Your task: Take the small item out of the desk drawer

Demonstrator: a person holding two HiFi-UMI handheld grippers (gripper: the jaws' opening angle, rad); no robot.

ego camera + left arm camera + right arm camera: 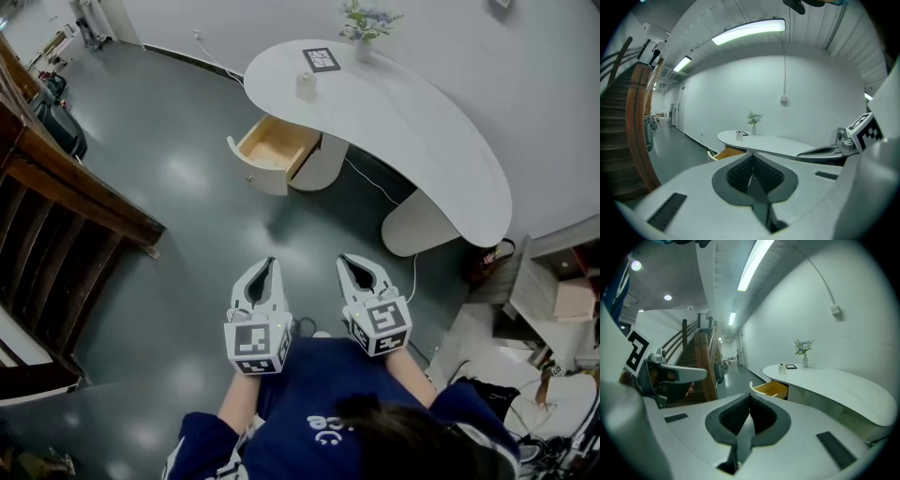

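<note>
Drawer (274,142) floor: head view only

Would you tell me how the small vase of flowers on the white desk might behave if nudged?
The vase looks narrow, with flowers spreading above it, so it would probably tip rather than slide. It appears smooth and white, perhaps ceramic, so likely slippery and breakable. It stands near the far edge of the desk, so a push might send it off.
</note>
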